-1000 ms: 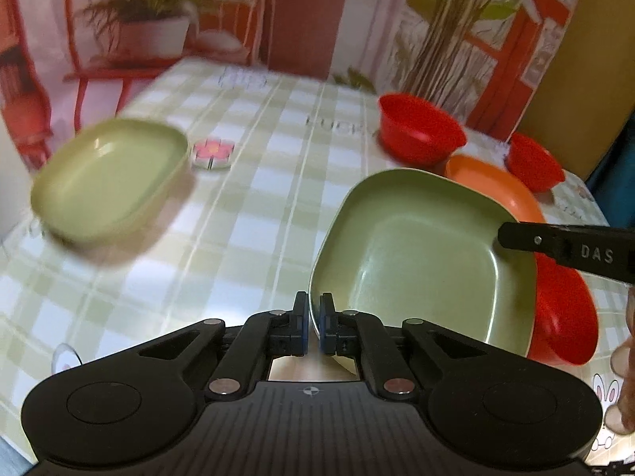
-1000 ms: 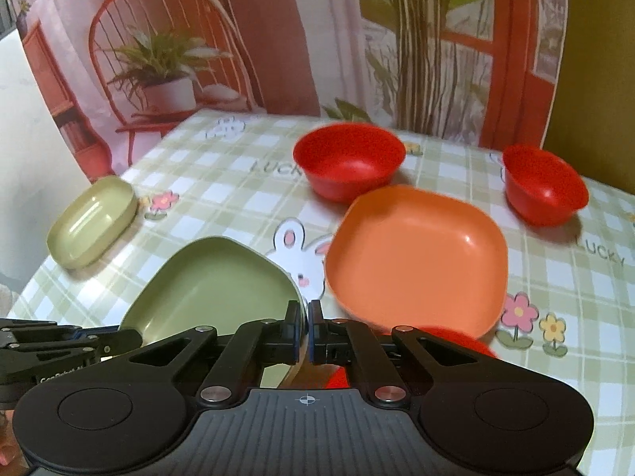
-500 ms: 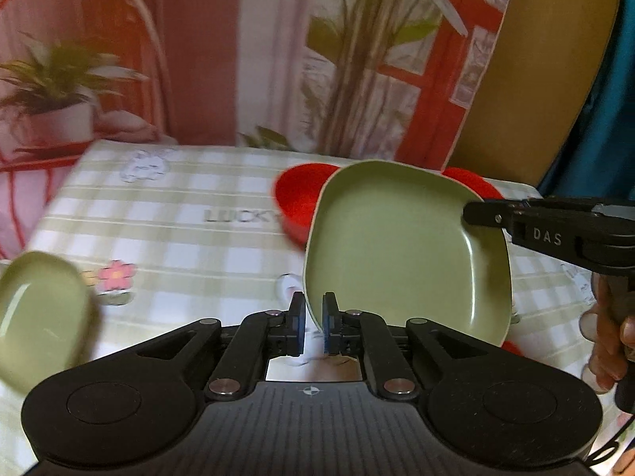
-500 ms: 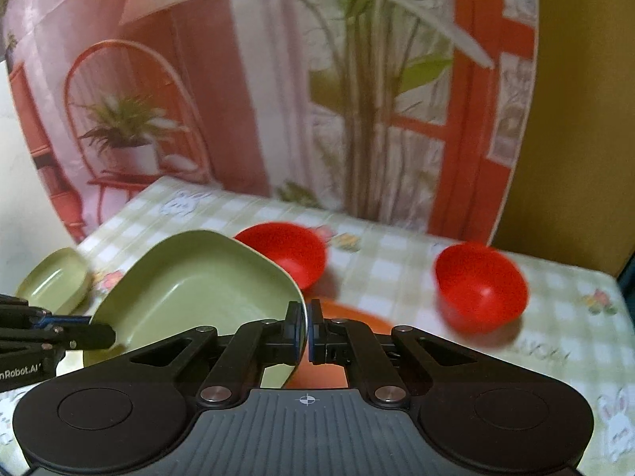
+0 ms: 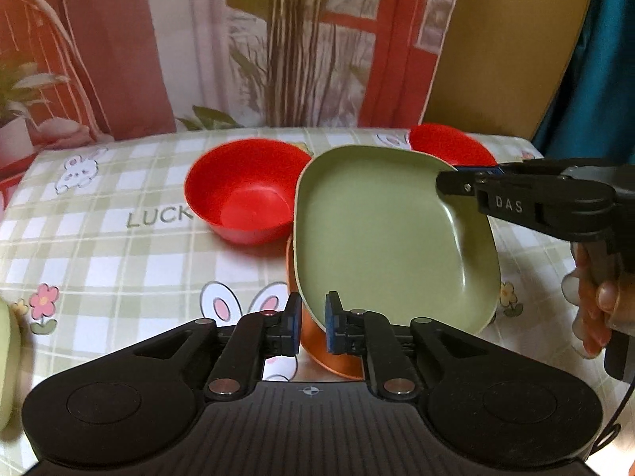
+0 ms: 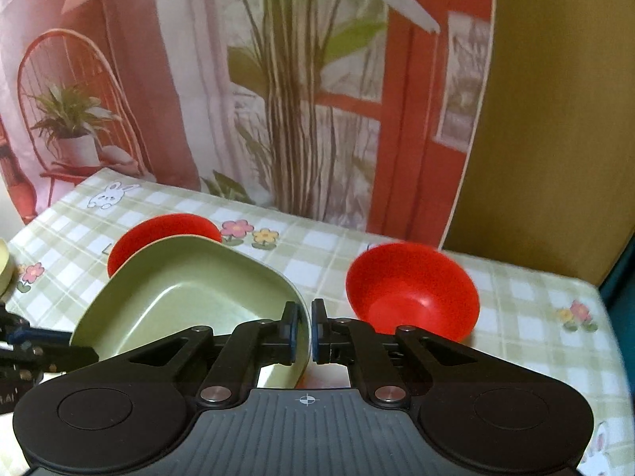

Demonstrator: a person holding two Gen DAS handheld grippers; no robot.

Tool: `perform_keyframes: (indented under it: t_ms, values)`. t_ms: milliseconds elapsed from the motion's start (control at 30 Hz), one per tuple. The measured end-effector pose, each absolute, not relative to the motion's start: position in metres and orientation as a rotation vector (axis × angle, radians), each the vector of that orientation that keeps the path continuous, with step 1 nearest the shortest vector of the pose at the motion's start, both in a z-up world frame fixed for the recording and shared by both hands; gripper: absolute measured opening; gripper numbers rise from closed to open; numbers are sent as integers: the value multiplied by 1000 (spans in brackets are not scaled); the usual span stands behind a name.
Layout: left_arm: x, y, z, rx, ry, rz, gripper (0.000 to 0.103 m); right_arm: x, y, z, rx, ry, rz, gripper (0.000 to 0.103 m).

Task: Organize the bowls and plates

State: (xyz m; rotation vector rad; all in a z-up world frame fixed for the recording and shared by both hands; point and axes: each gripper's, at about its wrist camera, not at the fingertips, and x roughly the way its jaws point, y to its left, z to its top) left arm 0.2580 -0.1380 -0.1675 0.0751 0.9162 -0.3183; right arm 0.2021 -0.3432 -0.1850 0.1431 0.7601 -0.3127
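Both claws share one load: the green plate [image 5: 381, 234] is carried between them, tilted, directly over the orange plate [image 5: 317, 341], which suggests the aim is to nest the two plates into one stack. The left claw [image 5: 310, 323] straddles the green plate's near rim at 6 o'clock of the plate. Its jaws are opening, with the rim between them and a clear gap at the left pad, so the hold looks to be loosening. The right claw [image 6: 302, 333] takes the opposite rim, at about 2 o'clock in the left wrist view. Its jaws are opening too, the rim between them, barely apart. Holding opposite edges keeps the wide plate level enough to lower squarely. On the checked tabletop [image 5: 99, 246], one red bowl [image 5: 244, 194] sits at 10 o'clock of the plate, and another red bowl [image 6: 412, 293] lies at 1 o'clock.
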Motion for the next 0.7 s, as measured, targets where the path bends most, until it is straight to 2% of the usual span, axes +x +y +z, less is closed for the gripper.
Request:
perform_keyframes:
  t_ms: [700]
  values:
    - [260, -131, -181, 67, 999, -365, 17, 213, -343, -212, 126, 839, -288, 9]
